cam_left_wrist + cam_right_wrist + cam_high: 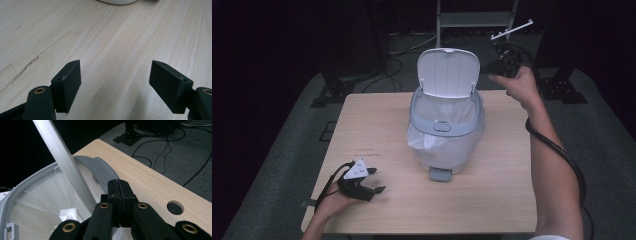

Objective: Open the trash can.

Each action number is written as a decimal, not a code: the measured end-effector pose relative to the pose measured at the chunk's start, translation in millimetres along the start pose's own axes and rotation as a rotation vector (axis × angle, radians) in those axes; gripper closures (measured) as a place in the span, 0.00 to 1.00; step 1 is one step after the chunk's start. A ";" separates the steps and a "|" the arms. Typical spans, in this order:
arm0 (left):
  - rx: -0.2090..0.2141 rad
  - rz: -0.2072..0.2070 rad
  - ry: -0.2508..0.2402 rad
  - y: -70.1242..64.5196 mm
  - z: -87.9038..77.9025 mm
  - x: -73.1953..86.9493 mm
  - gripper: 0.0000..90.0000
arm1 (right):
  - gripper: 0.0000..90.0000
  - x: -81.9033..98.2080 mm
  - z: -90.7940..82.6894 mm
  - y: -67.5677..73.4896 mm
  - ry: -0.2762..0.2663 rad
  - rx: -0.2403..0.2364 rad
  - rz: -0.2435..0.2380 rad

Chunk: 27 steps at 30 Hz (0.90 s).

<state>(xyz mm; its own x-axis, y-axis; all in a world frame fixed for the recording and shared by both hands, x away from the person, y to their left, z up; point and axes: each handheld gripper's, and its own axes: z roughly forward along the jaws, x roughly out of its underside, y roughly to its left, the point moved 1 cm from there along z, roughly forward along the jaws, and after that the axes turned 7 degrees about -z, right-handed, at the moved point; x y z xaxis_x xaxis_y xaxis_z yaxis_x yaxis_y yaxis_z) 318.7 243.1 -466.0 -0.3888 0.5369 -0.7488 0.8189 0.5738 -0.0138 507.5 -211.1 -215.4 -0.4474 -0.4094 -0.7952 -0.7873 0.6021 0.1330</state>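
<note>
A grey pedal bin (444, 125) with a white liner stands mid-table, its lid (448, 72) raised upright and its pedal (439, 174) facing me. My right gripper (491, 69) hovers just right of the lid's edge, jaws shut with nothing between them. In the right gripper view the shut gripper (118, 186) sits over the bin's rim (15, 192), beside the lid edge (62, 157) and the grey hinge piece (102, 171); crumpled white paper (67, 213) lies in the liner. My left gripper (377, 180) rests on the table at the front left, open and empty (115, 80).
The wooden table (377, 120) has bare room around the bin and a round hole (175, 207) near its far edge. Beyond it are grey carpet, black stand feet (329, 95), floor cables (397, 67) and a white bar (512, 30).
</note>
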 end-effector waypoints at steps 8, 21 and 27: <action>0.003 0.001 0.006 -0.8 1.3 0.0 0.27 | 0.99 -2.1 -2.1 8.6 -0.016 -0.053 -0.033; 0.004 0.006 0.012 -2.7 2.5 -0.7 0.27 | 0.99 4.5 0.5 40.5 -0.007 -0.162 -0.107; 0.004 0.008 0.014 -2.4 2.9 -0.3 0.27 | 0.99 7.1 4.1 55.7 0.013 -0.188 -0.138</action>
<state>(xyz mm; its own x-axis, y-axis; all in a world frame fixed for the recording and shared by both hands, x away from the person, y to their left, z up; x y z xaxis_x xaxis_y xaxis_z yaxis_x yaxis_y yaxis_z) 318.1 239.8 -467.7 -0.3881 0.5504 -0.7392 0.8238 0.5667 -0.0105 462.2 -177.7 -216.1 -0.3350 -0.4884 -0.8058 -0.9058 0.4024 0.1326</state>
